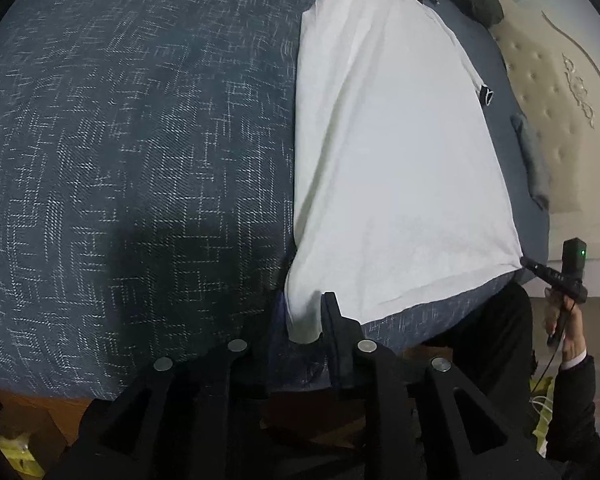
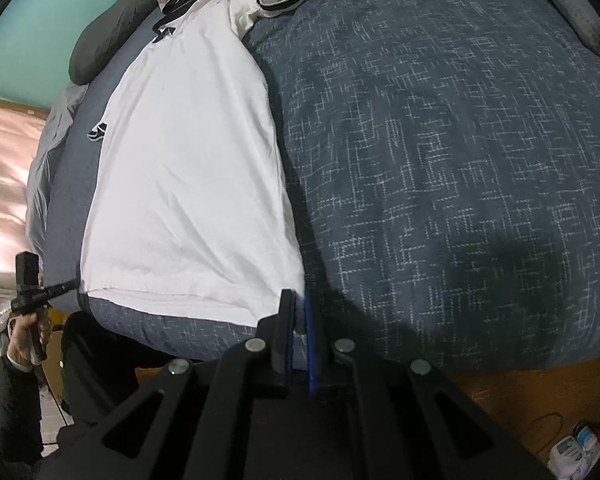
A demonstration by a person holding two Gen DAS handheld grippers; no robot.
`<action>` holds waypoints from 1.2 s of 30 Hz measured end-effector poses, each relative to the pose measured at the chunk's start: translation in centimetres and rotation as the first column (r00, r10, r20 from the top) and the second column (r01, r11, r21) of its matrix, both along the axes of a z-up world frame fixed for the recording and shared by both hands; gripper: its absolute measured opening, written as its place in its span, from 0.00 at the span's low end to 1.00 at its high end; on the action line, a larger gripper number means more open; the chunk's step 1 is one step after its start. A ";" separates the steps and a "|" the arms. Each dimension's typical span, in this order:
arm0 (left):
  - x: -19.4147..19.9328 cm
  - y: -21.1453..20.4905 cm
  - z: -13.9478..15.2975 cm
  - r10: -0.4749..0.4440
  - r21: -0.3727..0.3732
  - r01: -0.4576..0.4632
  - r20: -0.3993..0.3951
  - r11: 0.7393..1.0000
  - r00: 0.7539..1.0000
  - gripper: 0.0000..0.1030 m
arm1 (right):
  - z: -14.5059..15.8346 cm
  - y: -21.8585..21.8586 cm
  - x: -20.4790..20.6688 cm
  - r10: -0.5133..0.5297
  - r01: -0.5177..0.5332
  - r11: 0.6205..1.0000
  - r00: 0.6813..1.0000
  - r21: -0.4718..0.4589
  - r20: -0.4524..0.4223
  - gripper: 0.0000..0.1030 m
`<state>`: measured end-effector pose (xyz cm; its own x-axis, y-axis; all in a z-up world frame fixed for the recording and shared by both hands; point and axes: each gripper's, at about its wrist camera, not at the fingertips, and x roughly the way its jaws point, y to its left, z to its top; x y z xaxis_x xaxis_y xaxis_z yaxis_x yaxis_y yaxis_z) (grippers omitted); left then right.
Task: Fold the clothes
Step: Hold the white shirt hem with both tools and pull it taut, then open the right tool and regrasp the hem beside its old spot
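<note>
Both bottom corners of white shirt between gripper fingers.

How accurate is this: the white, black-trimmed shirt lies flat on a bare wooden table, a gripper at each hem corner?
Wrong surface: the white, black-trimmed shirt lies on a dark blue cross-hatched bedspread, not a table, as the right wrist view shows.

Both grippers are black, with round silver bolts. The right one carries blue pads. The person's sleeve is black with a white cuff.
</note>
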<state>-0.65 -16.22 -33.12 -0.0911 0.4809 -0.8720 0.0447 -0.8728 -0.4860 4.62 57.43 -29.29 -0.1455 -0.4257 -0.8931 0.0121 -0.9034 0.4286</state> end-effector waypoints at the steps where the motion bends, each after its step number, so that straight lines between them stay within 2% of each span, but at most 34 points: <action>1: 0.0 0.0 -0.2 0.000 0.003 -0.001 0.002 1.000 1.000 0.21 | 0.1 0.2 -0.1 -0.011 0.011 1.000 1.000 -0.002 0.001 0.08; 4: -0.1 0.1 -0.5 0.006 0.007 -0.006 -0.005 1.000 1.000 0.21 | 0.4 1.7 0.4 -0.046 0.046 0.998 0.999 -0.038 -0.002 0.12; 5: -0.2 0.1 -0.6 0.008 0.008 -0.008 -0.008 1.000 1.000 0.20 | 0.4 1.8 0.4 -0.054 0.053 0.997 0.999 -0.053 0.000 0.16; 6: -0.3 0.0 -0.7 0.008 0.009 -0.008 -0.010 1.000 1.000 0.20 | 0.3 1.8 0.4 -0.056 0.056 0.997 0.998 -0.055 0.001 0.24; 8: -0.3 0.0 -0.8 0.009 0.003 -0.009 -0.012 1.000 1.000 0.20 | 0.2 1.6 0.2 -0.051 0.051 0.997 0.999 -0.058 0.003 0.30; 10: -0.2 -0.1 -0.8 0.009 -0.004 -0.009 -0.013 1.000 1.000 0.18 | -0.1 0.7 0.0 -0.036 0.036 0.998 0.999 -0.046 0.010 0.30; 12: -0.2 0.0 -0.7 0.004 -0.004 -0.004 -0.017 1.000 1.000 0.08 | -0.5 0.0 -0.3 -0.022 0.023 0.999 1.000 -0.028 0.016 0.30; 16: -0.3 0.7 -0.4 -0.011 -0.009 0.010 -0.031 1.000 0.999 0.04 | -1.2 -1.5 -0.5 0.006 -0.006 1.000 1.000 0.026 0.017 0.30; 19: -0.3 1.1 0.1 -0.026 -0.013 0.025 -0.041 1.000 0.999 0.04 | -1.8 -1.9 -0.4 0.009 -0.010 0.999 1.000 0.031 0.022 0.28; 21: -0.3 1.2 0.5 -0.028 -0.012 0.028 -0.051 1.000 0.998 0.04 | -1.8 -2.1 -0.3 0.017 -0.018 0.999 1.000 0.048 0.016 0.12; 24: -0.2 1.0 1.1 -0.029 -0.013 0.028 -0.067 1.000 0.997 0.04 | -1.5 -2.1 -0.1 0.022 -0.022 0.998 1.000 0.055 -0.005 0.06; 36: 2.1 -0.4 1.9 -0.020 -0.005 0.020 -0.084 1.000 0.996 0.03 | -0.2 -0.9 2.2 0.071 -0.067 0.993 0.997 0.099 -0.033 0.04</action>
<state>1.40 -16.63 -31.20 -0.1547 0.4796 -0.8638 -0.0137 -0.8752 -0.4835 6.78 56.50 -29.48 -0.1521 -0.3470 -0.9254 0.0902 -0.9373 0.3366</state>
